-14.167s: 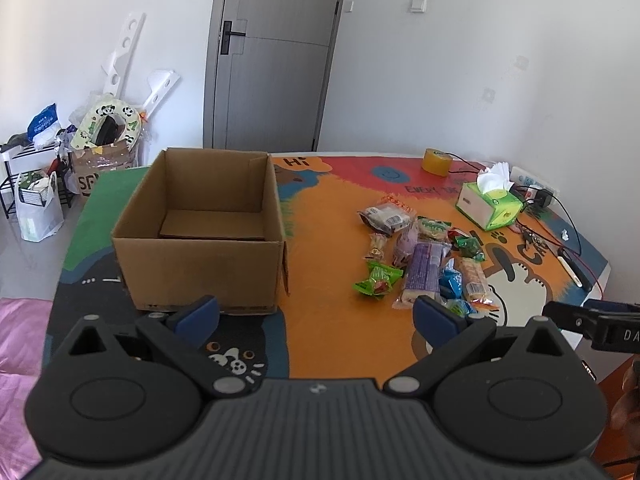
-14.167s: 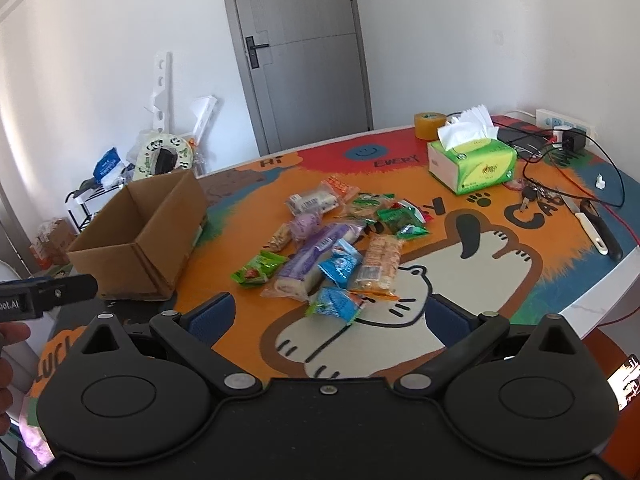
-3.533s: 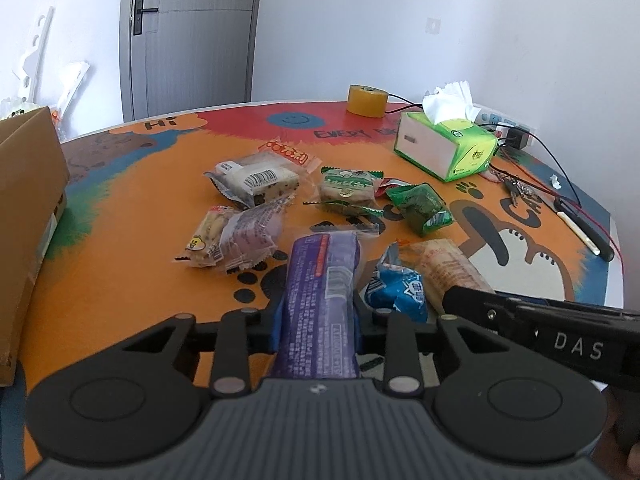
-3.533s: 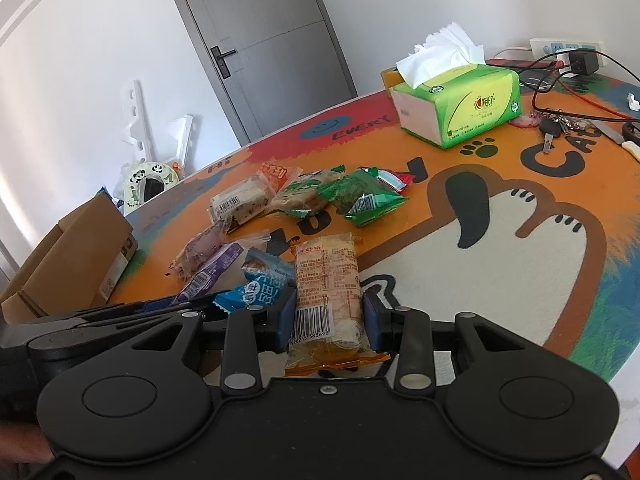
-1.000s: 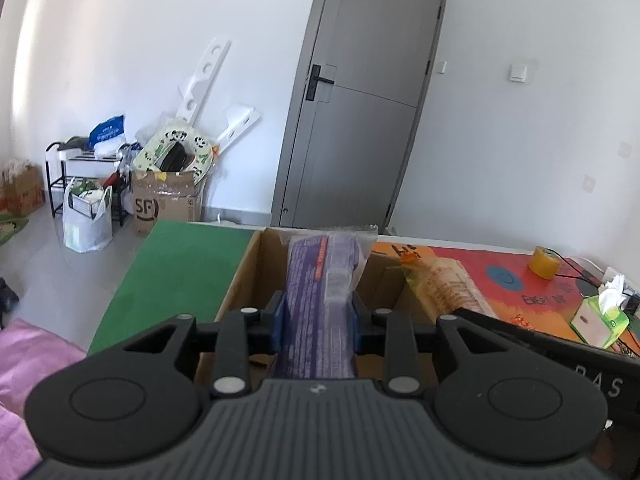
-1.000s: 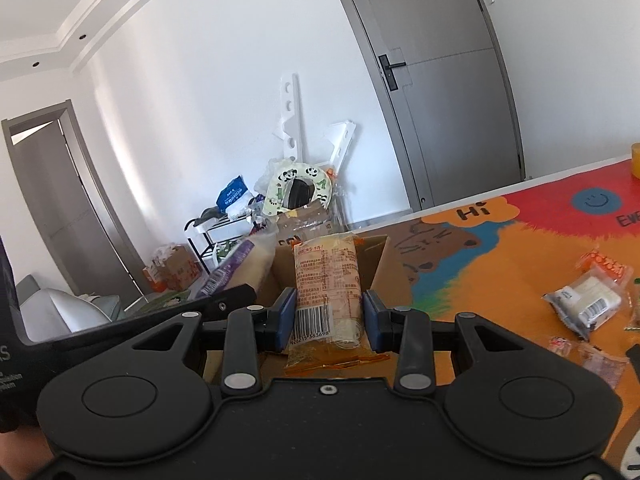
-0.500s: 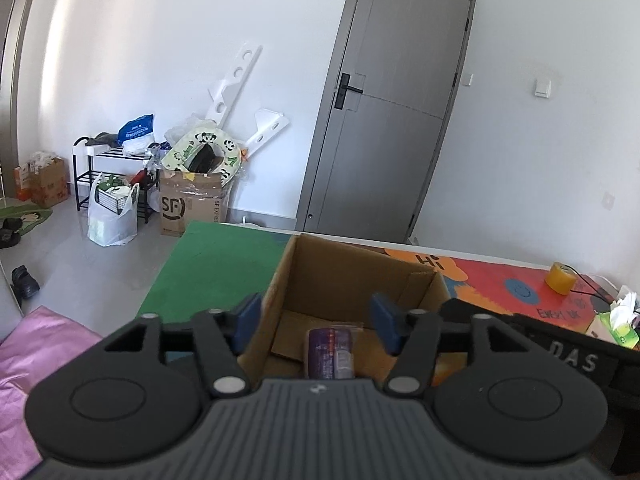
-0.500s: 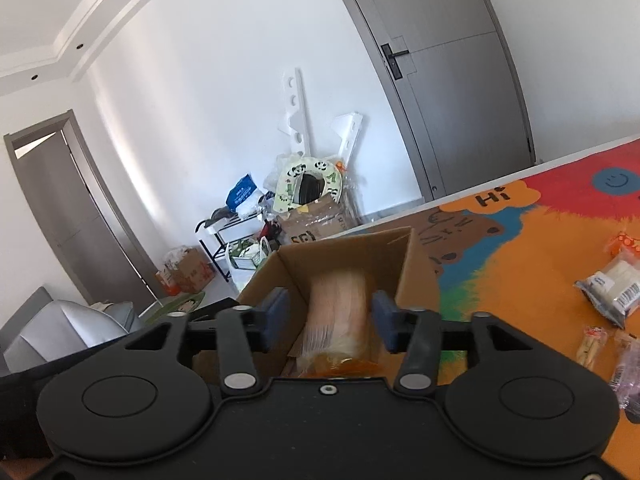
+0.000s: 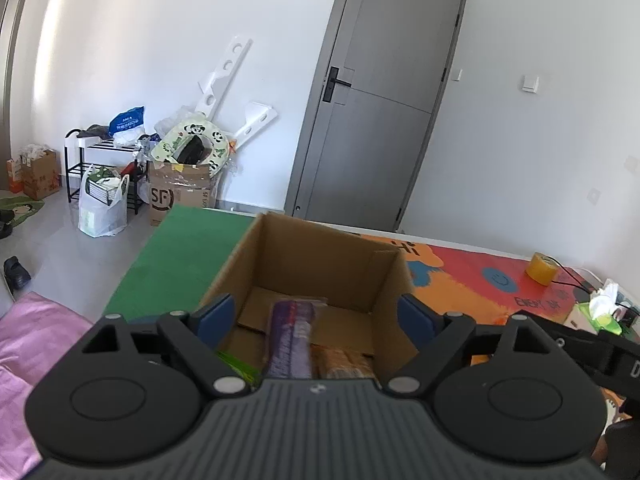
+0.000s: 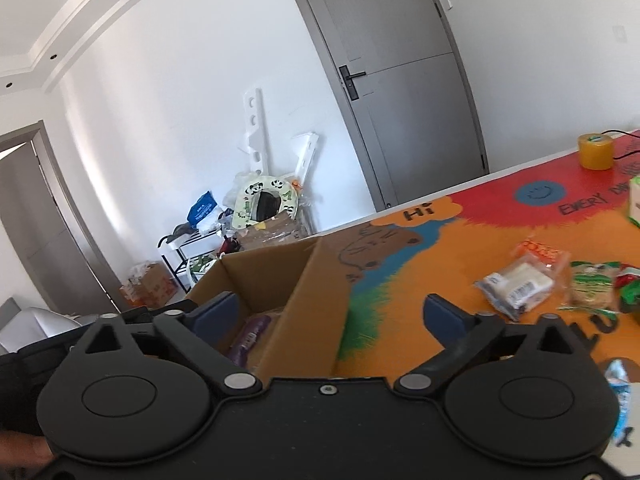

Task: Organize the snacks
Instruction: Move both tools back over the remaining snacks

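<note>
Left gripper [image 9: 316,316]: black ribbed plastic body with blue finger pads; jaws spread wide and empty, poised over the near edge of the box.
Right gripper [image 10: 332,314]: same black build, jaws spread wide and empty; the left pad lies over the box opening, the right pad over the mat.
Cardboard box [image 9: 320,252]: brown corrugated card, rectangular, top flaps folded away so the mouth is open; it stands at the green end of the table.
Box contents: a long purple packet [image 9: 290,340] of glossy film lies lengthwise on the floor of the box; an orange-brown cracker packet [image 9: 344,364] lies touching its right side; a green wrapper [image 9: 236,366] shows at the near left corner, mostly hidden by the left gripper.
Table mat [image 10: 440,264]: smooth printed sheet in green, blue, orange and red with cartoon lettering.
Loose snacks [image 10: 516,284]: crinkled clear and green film packets lie on the orange part of the mat, well apart from the box.
Tape roll [image 10: 595,151]: yellow cylinder at the far edge of the table.
Tissue box [image 9: 596,314]: green carton, white tissue protruding, near the right edge of the table.
</note>
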### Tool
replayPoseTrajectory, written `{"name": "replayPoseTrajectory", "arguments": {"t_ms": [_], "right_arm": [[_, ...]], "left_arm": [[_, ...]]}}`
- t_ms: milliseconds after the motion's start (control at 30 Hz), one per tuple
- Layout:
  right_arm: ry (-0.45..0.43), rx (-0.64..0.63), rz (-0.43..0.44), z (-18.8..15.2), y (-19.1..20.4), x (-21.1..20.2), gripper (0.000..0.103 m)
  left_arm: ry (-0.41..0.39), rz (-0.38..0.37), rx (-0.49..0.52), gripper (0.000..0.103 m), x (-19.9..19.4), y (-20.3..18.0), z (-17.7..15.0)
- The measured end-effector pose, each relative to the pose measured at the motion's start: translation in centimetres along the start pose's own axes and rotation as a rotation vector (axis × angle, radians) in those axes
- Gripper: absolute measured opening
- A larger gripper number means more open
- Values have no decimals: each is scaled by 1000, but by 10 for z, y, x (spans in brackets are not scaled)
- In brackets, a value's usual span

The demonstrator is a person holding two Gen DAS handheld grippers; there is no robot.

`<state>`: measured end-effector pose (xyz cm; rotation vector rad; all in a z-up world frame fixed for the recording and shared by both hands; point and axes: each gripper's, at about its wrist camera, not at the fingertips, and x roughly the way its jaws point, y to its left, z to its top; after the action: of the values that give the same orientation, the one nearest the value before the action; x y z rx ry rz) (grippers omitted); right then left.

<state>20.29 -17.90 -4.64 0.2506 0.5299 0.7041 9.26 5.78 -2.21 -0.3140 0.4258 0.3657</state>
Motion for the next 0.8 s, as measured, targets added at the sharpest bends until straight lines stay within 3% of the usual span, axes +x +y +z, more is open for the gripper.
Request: {"name": "replayPoseTrajectory", "arguments": {"t_ms": [233, 800], "right_arm": [[-25, -9, -44, -6, -17, -24, 103], [-73, 21, -136, -17, -74, -80, 103]], "left_arm": [[11, -31, 23, 94, -9, -19, -11], [66, -142, 122, 95, -23, -77, -42]]}}
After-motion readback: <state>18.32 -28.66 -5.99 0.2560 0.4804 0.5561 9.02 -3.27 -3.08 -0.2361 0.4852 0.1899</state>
